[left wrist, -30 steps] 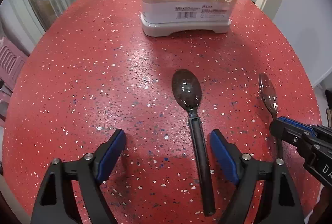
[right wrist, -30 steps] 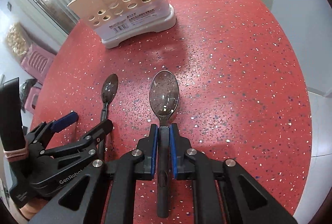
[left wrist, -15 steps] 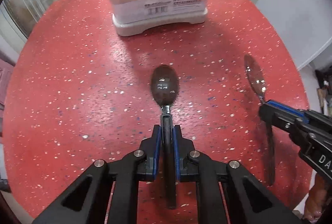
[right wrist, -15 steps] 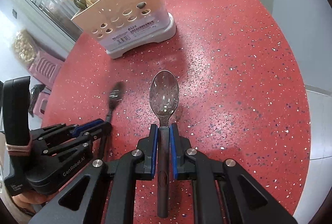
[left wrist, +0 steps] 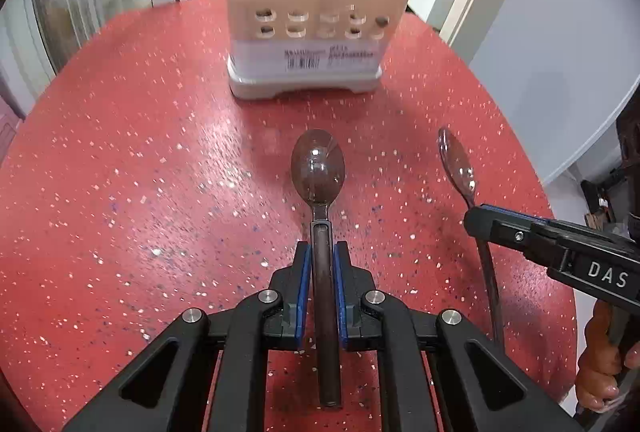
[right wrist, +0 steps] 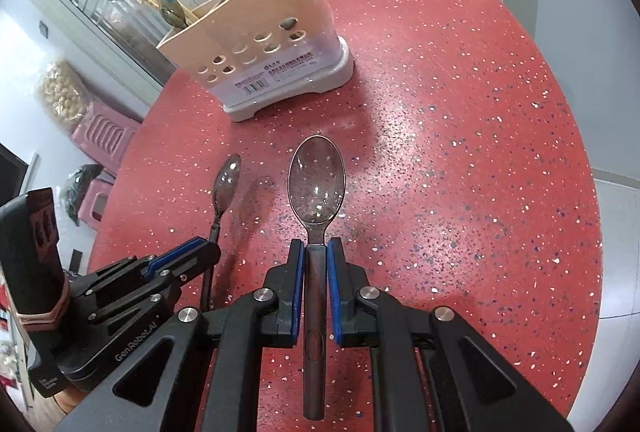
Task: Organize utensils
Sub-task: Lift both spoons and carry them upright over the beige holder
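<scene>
The left gripper, at the bottom centre of its view, has just closed its jaws and clamps the handle of a dark spoon, bowl pointing up the frame. The right gripper likewise pinches a silver spoon by the handle, low in the centre of its view. Both spoons sit over the red table. The beige holder, with 2 rows of holes and utensils already inside, stands at the top centre of the left view.
</scene>
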A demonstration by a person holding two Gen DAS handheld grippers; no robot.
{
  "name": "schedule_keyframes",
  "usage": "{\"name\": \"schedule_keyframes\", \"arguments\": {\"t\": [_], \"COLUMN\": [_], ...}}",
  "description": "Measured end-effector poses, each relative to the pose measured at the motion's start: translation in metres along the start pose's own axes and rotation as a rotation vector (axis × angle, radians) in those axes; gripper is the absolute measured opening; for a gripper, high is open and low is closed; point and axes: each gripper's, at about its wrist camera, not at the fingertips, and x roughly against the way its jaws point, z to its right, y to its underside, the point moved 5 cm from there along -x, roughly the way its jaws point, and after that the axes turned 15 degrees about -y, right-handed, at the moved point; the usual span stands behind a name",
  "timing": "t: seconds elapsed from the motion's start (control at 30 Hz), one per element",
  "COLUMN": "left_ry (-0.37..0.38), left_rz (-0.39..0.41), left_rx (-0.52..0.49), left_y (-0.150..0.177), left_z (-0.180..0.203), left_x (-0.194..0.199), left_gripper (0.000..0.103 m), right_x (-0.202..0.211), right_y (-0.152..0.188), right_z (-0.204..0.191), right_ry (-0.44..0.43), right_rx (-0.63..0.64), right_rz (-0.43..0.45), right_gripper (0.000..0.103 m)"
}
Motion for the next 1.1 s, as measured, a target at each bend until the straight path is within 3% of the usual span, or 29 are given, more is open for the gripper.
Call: {"name": "schedule_keyframes", "arguments": {"t": [0.37,1.1], "left_ry": [0.006,0.004], "left_rz": [0.086,0.199], "left_rx": [0.036,0.099], "left_y": [-0.011,-0.063], "left_z": [-0.015,-0.036], "left_x": [0.022,0.042], "left_gripper": [0.037,0.037], "right_x": [0.008,0.037], "right_y": [-0.01,-0.069], "right_z": [-0.017,-0.059], "right_ry": [-0.012,-0.032], "right_rx": [0.062,0.185], "right_rz": [0.031,0.14], "right_gripper": [0.012,0.012]}}
